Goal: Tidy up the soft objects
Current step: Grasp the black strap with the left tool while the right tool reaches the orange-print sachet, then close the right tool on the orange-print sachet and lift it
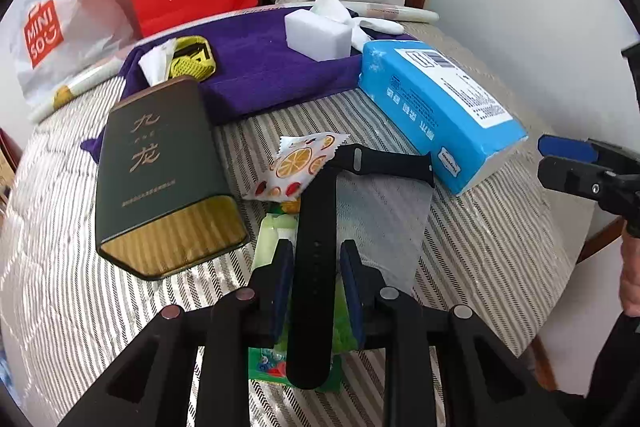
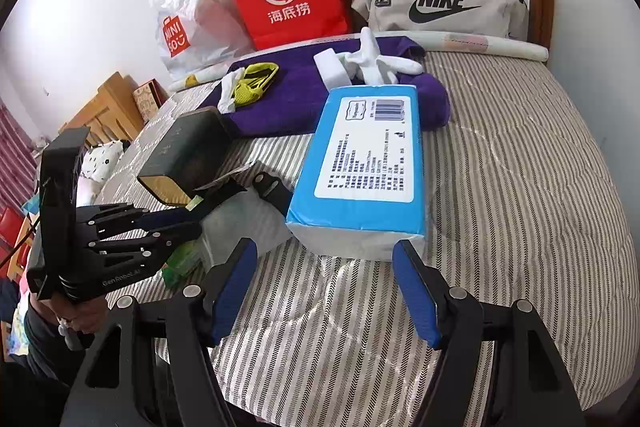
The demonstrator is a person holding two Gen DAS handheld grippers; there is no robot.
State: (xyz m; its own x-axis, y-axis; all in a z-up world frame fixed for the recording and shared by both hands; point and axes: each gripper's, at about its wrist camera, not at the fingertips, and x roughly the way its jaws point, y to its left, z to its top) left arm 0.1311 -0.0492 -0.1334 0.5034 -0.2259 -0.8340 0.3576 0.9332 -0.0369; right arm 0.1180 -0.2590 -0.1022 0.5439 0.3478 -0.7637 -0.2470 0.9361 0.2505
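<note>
Gripping smooth black strap [image 1: 316, 267], left gripper [image 1: 316, 275], striped quilt [image 1: 480, 247]

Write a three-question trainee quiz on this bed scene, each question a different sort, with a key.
1. True or false: the right gripper holds the blue tissue pack.
2. What sits between the left gripper fingers? A) black watch strap B) green tin C) white sponge block
3. Fill in: the sponge block rests on a ____ towel.

Key: 1 false, its jaws stand open short of the pack; 2 A; 3 purple.
</note>
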